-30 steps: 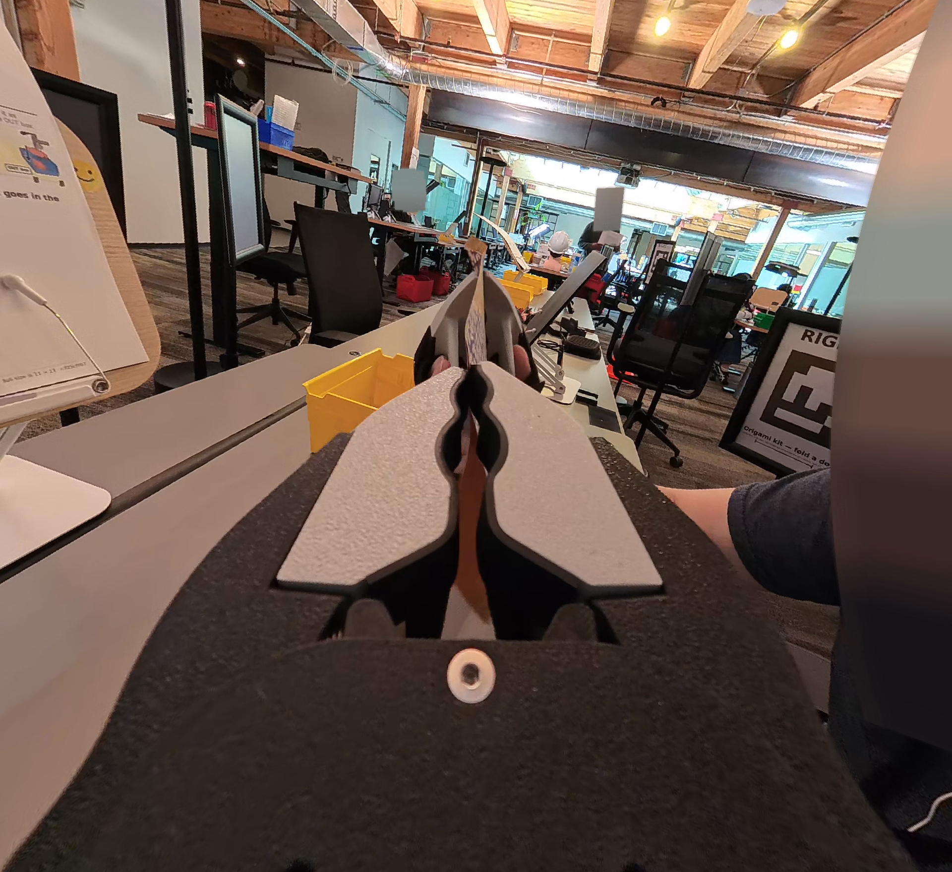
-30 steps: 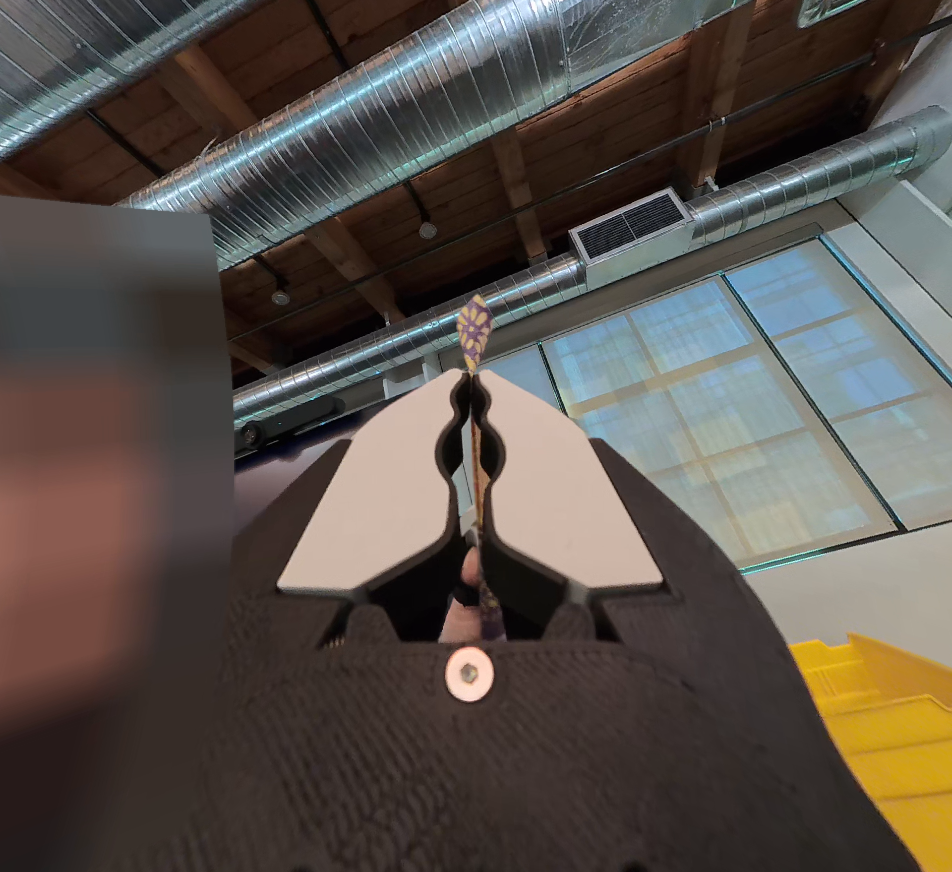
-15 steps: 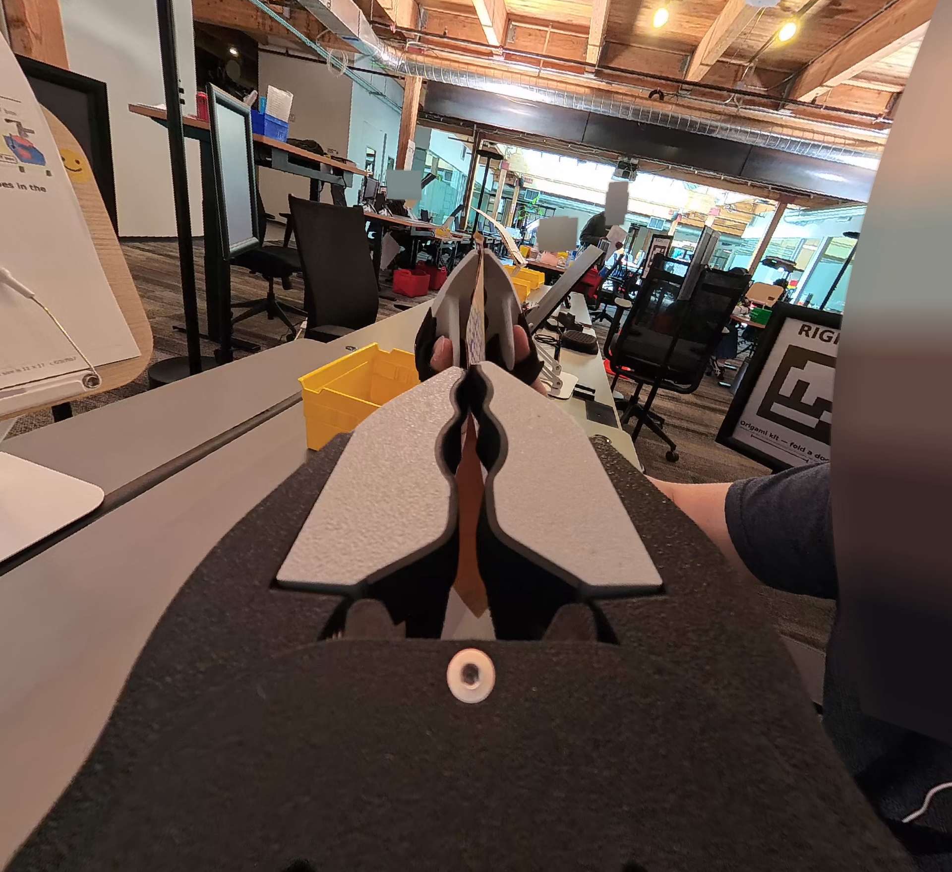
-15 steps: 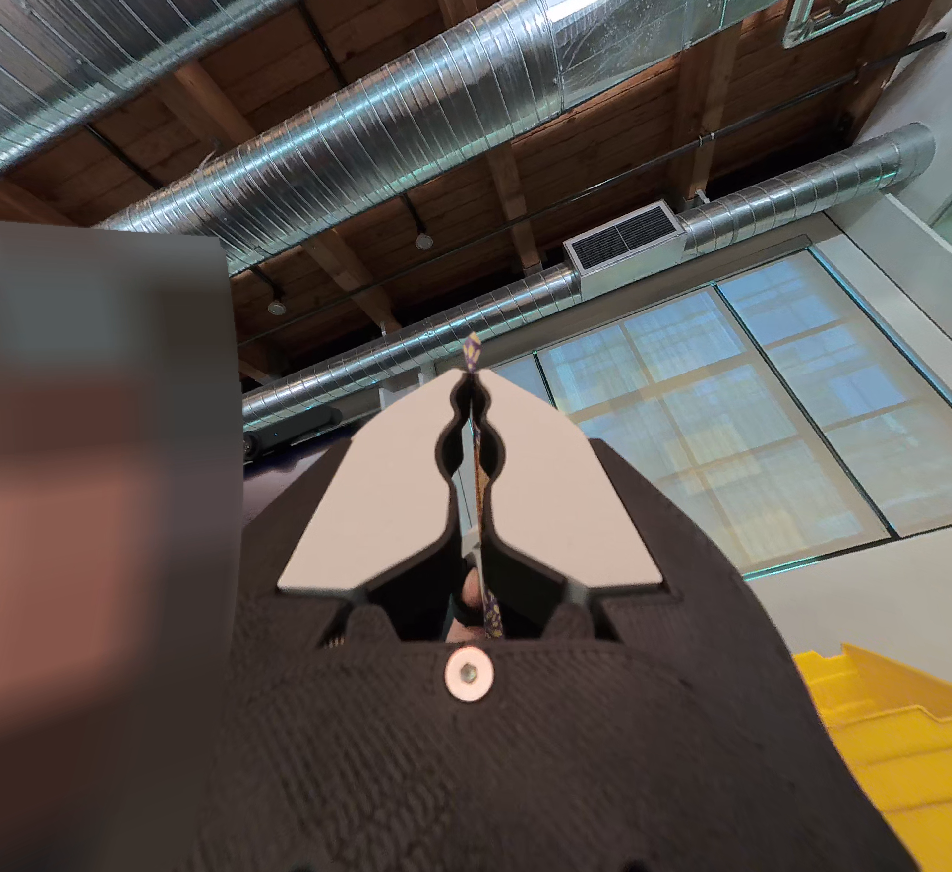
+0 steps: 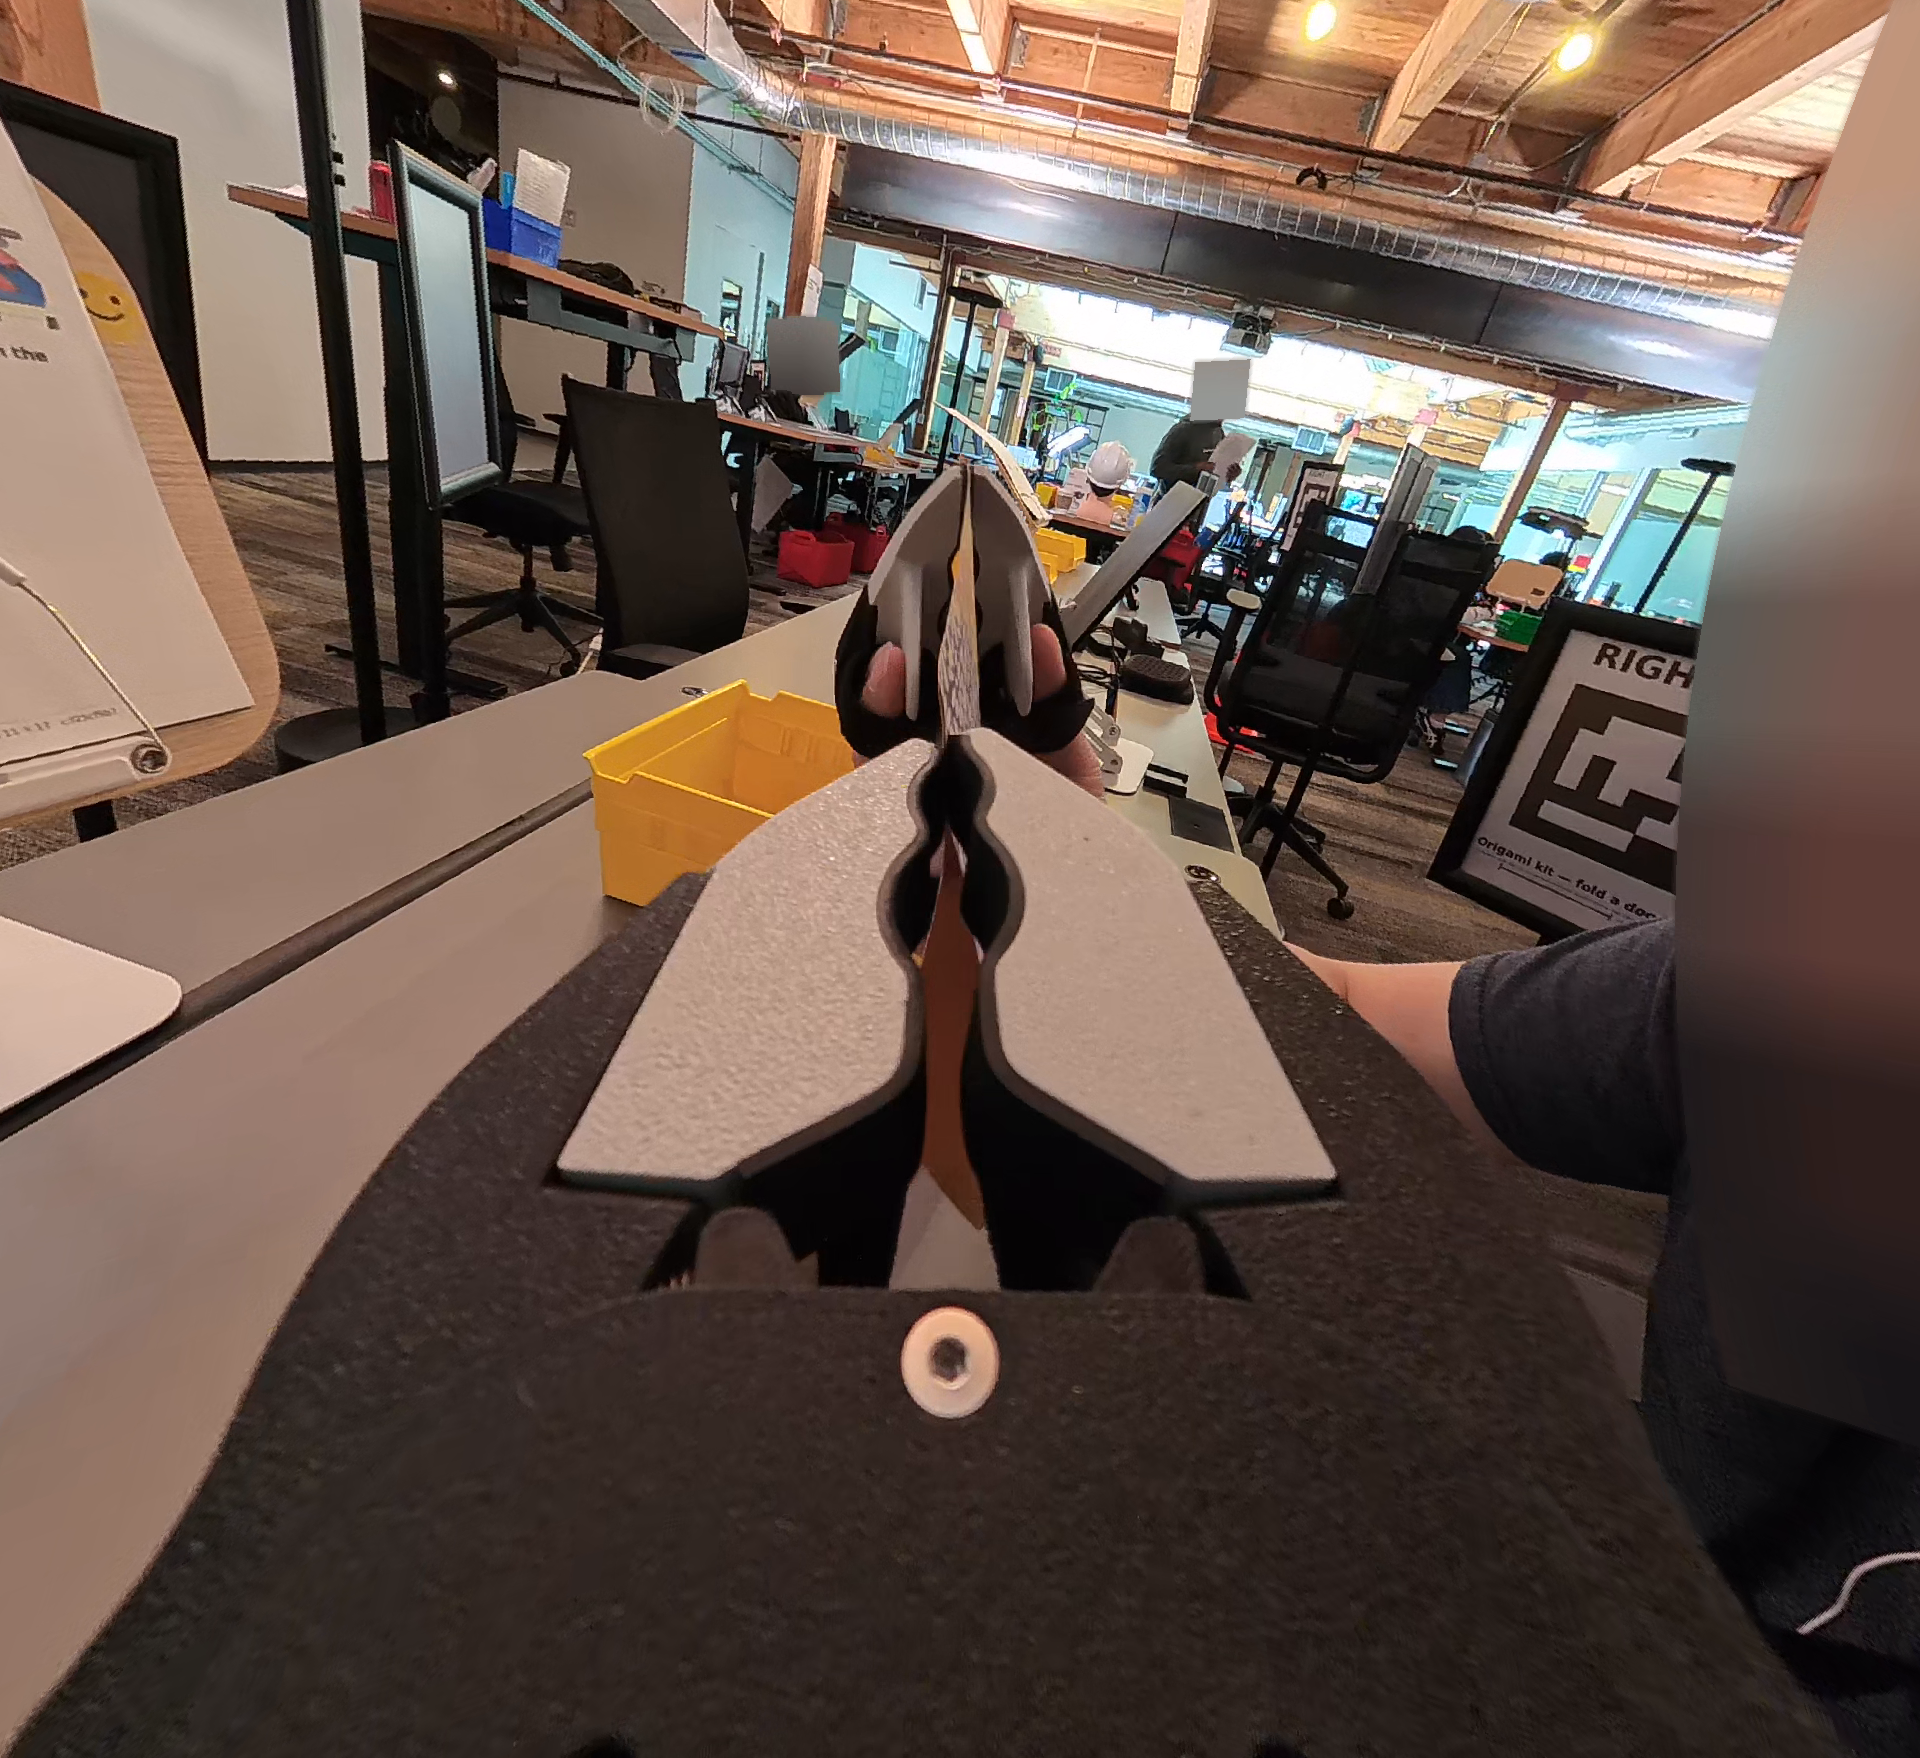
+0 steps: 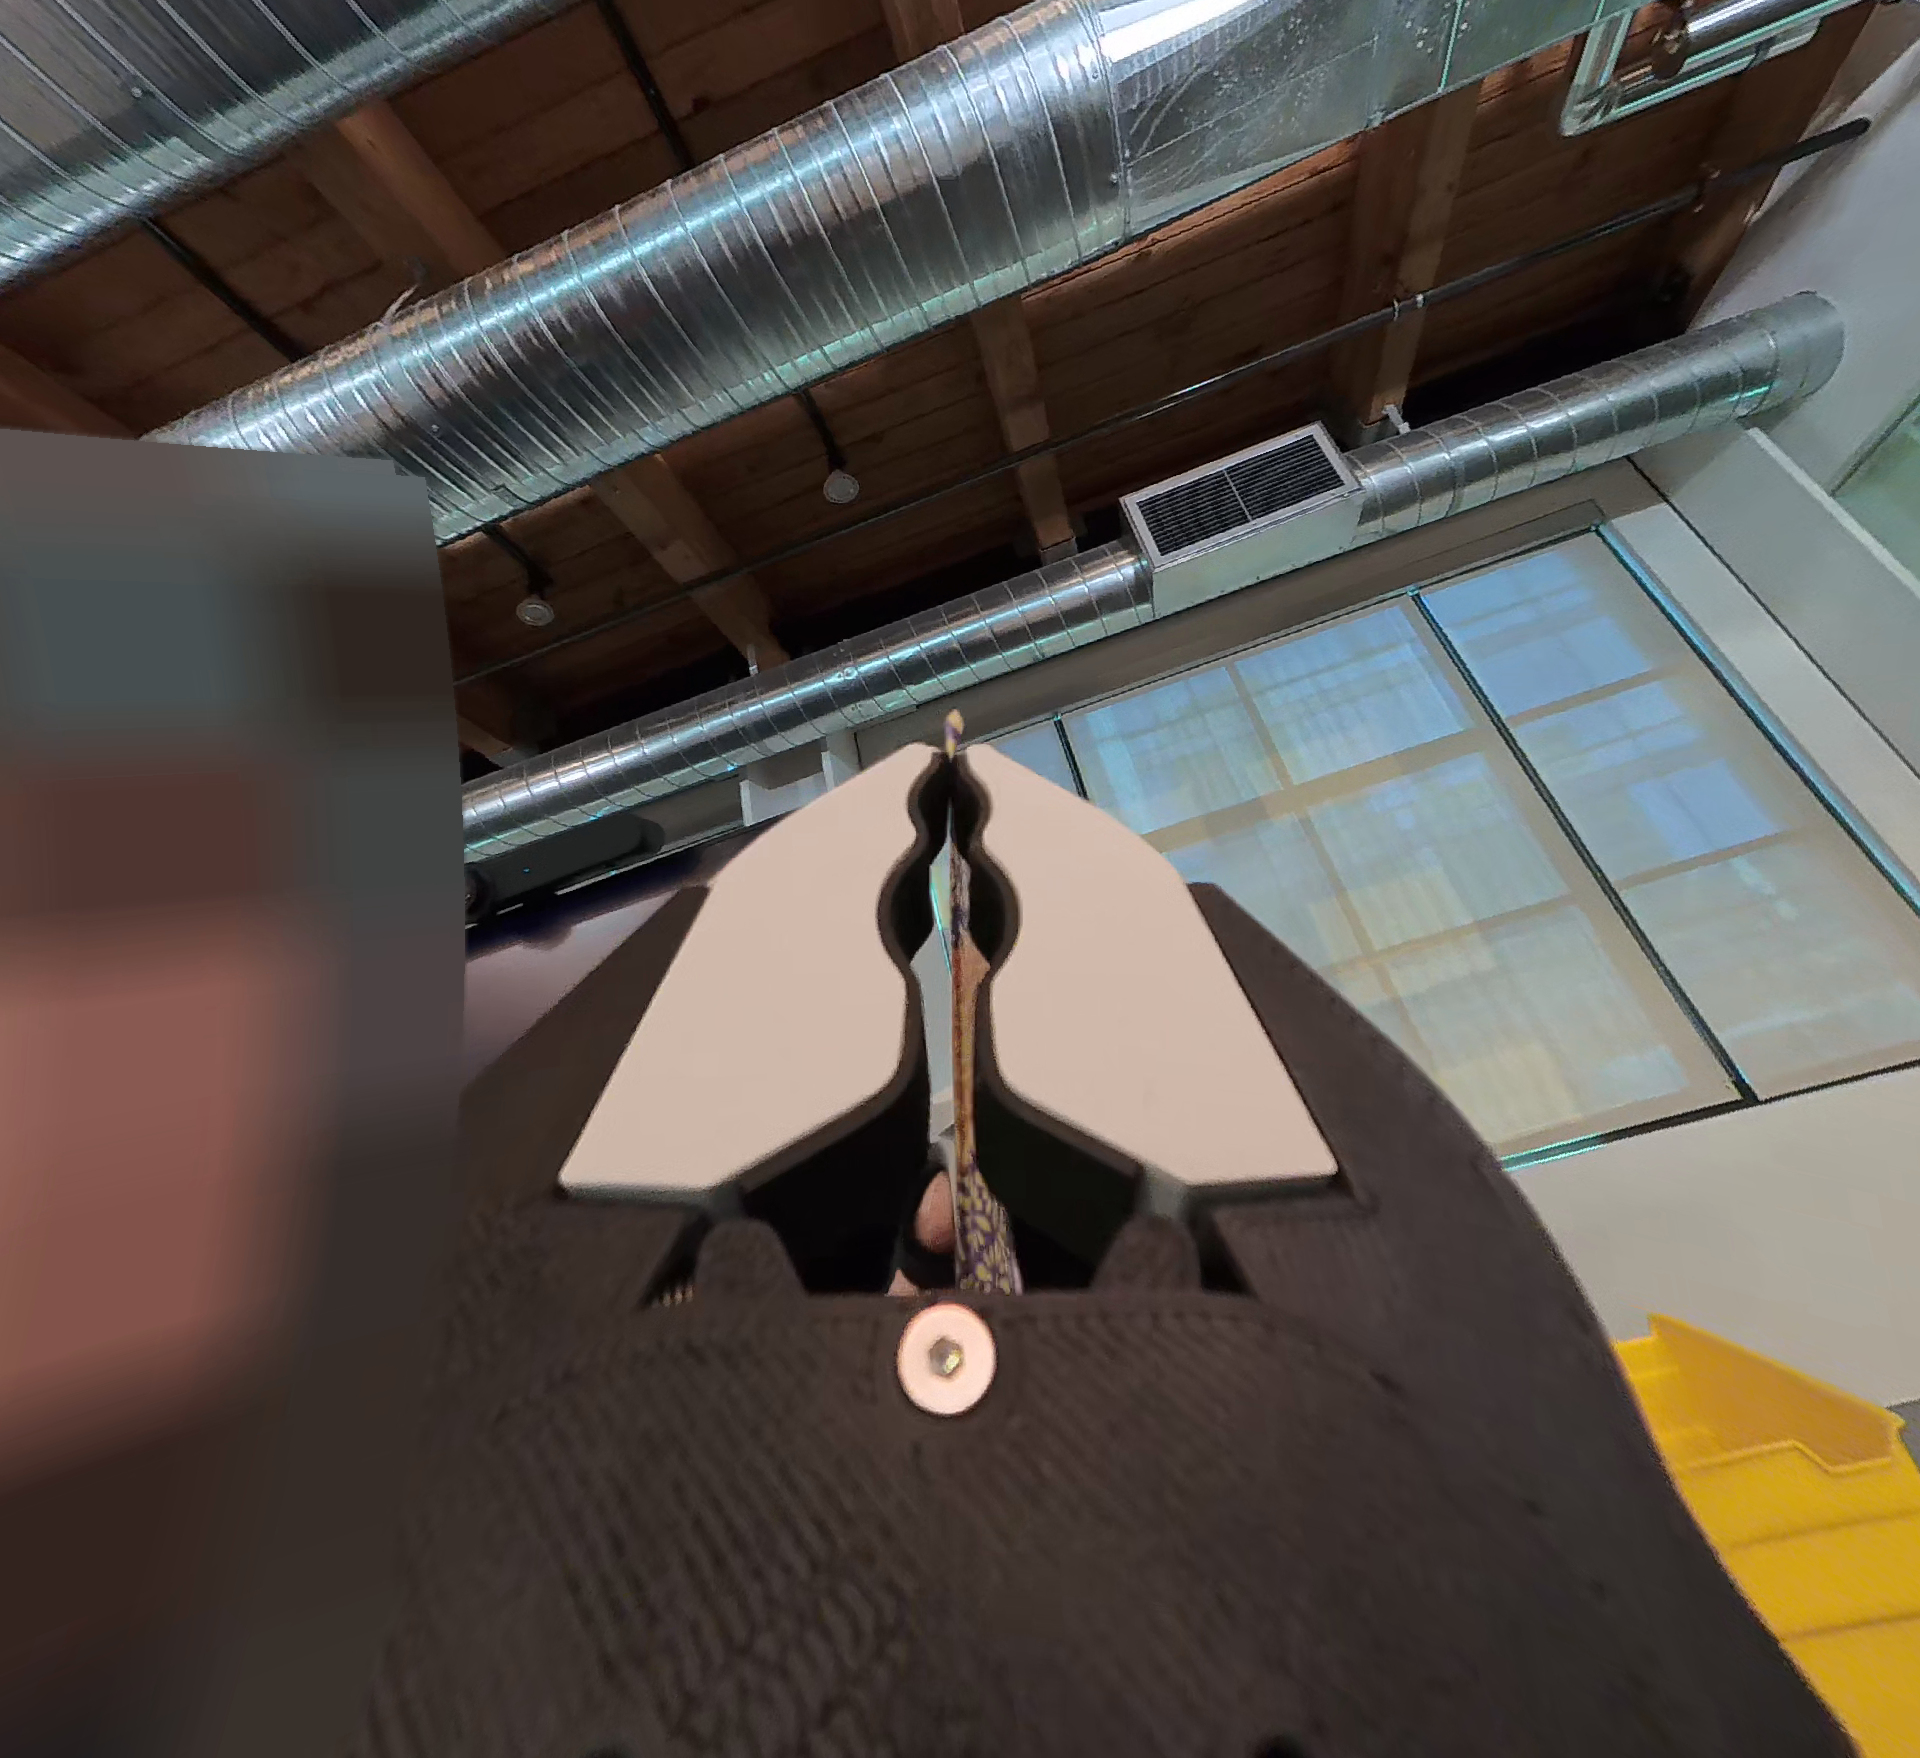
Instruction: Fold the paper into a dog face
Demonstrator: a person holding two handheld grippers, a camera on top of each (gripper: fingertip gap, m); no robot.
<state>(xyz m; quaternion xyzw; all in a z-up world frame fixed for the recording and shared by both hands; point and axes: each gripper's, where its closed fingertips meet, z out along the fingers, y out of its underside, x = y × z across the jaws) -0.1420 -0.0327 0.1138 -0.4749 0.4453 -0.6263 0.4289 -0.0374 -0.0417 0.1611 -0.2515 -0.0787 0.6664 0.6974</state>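
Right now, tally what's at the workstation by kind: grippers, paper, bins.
Grippers: 2, the left gripper and the right gripper, both shut on the paper.
Paper: 1, held edge-on between them, off the table.
Yellow bins: 1, the yellow bin on the grey table.
Total: 4

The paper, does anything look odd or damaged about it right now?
Nothing stands out. The paper is held edge-on in the air, pinched between the left gripper and the right gripper, with no visible tear.

Left gripper (image 5: pixel 951 763) clamps brown folded paper (image 5: pixel 948 1012) edge-on; right gripper (image 5: pixel 961 503) pinches it at 12 o'clock; yellow plastic bin (image 5: pixel 675 789) at 10 o'clock.
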